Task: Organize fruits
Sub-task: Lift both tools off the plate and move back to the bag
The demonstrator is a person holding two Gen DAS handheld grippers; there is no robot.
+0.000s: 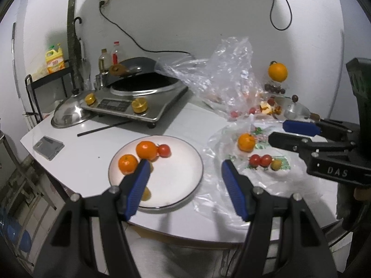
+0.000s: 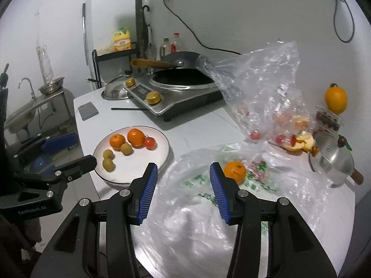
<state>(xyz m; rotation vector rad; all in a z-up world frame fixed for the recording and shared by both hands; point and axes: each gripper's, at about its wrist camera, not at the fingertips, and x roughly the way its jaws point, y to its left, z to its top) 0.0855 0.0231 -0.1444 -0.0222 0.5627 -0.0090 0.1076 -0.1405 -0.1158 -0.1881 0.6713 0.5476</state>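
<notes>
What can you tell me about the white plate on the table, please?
The white plate is round, shallow and glossy, ceramic by its look, with a thin dark edge. It lies flat on the white table, in front of the induction cooker and beside the flattened plastic bag, which it may just touch. It holds two oranges, one red tomato and three small yellow-green fruits. No gripper touches it.

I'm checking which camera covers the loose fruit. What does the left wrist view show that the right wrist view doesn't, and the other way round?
Only the left wrist view shows two cherry tomatoes and a small yellow-green fruit on the plastic bag.

Only the right wrist view shows the sink and all three small greenish fruits on the plate.

Both show the plate, the loose orange on the bag, and both tongs, empty.
</notes>
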